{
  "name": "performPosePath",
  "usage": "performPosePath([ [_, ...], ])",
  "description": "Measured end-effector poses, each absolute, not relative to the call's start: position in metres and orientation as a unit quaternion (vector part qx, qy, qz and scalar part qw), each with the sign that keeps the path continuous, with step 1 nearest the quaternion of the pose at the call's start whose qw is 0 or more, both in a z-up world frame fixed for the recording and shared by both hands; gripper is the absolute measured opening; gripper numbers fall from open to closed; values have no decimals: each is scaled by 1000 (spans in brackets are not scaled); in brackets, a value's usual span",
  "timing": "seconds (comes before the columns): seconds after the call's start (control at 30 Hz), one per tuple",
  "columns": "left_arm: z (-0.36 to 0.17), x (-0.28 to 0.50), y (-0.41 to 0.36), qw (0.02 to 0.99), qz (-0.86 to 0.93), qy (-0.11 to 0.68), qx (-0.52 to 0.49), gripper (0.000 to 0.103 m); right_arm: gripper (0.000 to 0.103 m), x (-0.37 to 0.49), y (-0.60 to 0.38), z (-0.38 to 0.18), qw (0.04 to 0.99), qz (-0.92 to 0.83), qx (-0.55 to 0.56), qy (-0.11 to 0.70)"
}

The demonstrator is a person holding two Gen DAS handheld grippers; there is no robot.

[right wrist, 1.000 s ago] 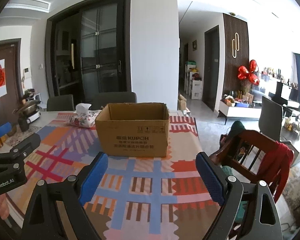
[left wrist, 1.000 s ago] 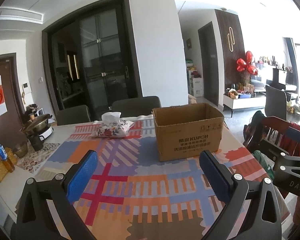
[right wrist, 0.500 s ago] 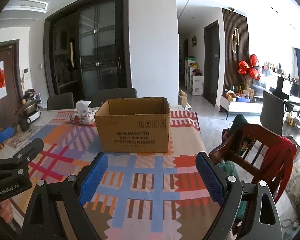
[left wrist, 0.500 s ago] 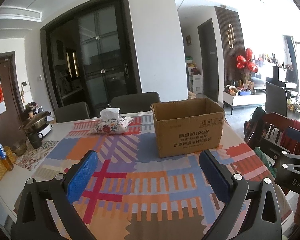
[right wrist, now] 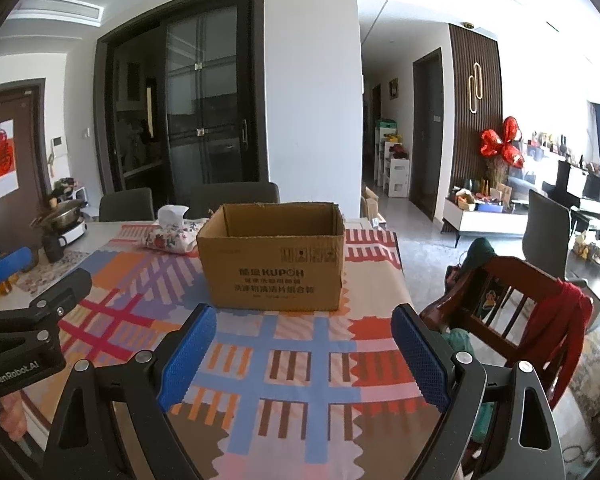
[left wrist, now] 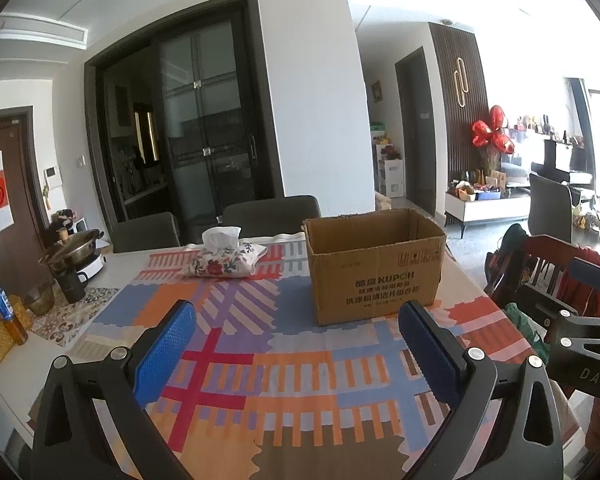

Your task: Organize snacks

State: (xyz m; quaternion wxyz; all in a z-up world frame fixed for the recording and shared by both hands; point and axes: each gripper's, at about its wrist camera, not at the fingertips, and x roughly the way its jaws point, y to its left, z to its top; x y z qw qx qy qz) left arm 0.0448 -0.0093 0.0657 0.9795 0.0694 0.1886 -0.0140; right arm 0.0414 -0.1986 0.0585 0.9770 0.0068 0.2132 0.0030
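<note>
An open brown cardboard box [left wrist: 374, 268] stands on the patterned tablecloth [left wrist: 240, 344]; it also shows in the right wrist view [right wrist: 272, 258]. Its inside is hidden from both views. No snacks are in view. My left gripper [left wrist: 296, 344] is open and empty, held above the cloth in front of the box. My right gripper [right wrist: 304, 352] is open and empty, also in front of the box. The left gripper shows at the left edge of the right wrist view [right wrist: 24, 312]; the right gripper shows at the right edge of the left wrist view [left wrist: 580, 332].
A floral tissue pouch [left wrist: 224, 262] lies behind and left of the box. A hotpot cooker [left wrist: 78, 254], a dark mug, a bottle [left wrist: 2, 306] and a woven basket sit at the table's left end. Grey chairs stand behind the table. A red wooden chair [right wrist: 512, 304] stands at the right.
Both grippers have drawn back and risen slightly, so the box looks a little farther and lower. Both stay open and empty. Nothing on the table has moved.
</note>
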Motion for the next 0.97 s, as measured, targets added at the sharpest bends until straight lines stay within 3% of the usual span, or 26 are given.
performPosePath([
  [0.97,66,45,-9,979,-14,189,70,103,90,39,-198,61,977,4,7,211],
])
